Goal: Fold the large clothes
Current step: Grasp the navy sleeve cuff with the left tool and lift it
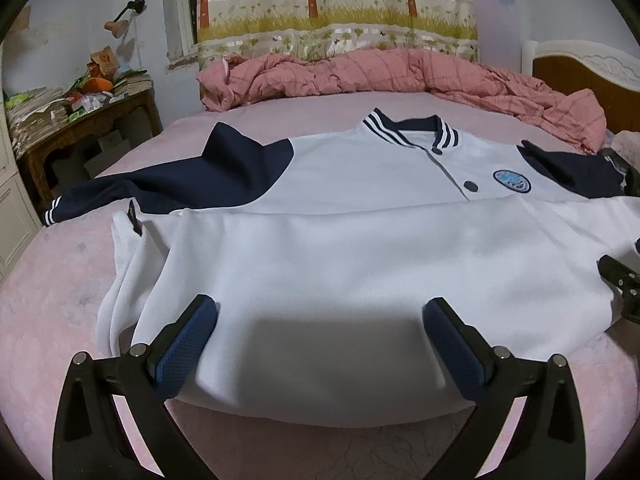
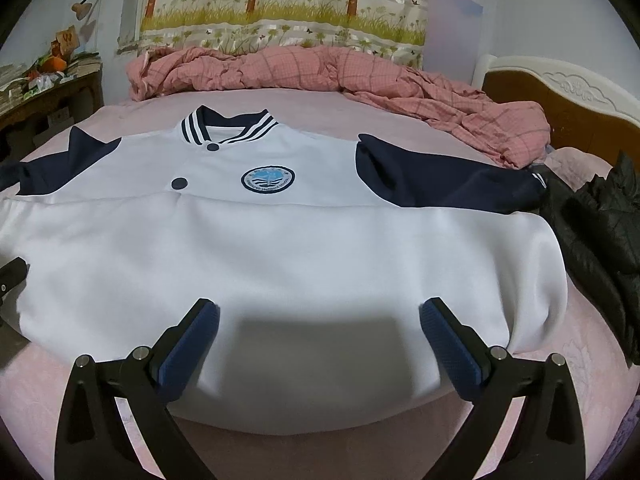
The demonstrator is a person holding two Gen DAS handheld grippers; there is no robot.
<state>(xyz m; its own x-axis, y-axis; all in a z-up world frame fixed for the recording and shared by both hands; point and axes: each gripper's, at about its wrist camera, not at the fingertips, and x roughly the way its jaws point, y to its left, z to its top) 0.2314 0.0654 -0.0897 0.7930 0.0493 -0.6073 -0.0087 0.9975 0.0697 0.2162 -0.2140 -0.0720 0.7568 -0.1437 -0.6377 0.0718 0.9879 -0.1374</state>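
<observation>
On the pink bed (image 1: 60, 320), near its front edge, the white and navy jacket (image 1: 360, 264) lies front up, its lower half already turned up over the chest so the fold runs along the near side. Both sleeves are spread toward the bed's side edges. The left claw (image 1: 320, 320) and right claw (image 2: 320, 320) hover over that near fold, jaws wide and holding nothing. The next move is probably the sleeves: each claw should pinch a cuff or shoulder cleanly, lift only slightly, and lay it flat across the body without dragging the layers beneath.
</observation>
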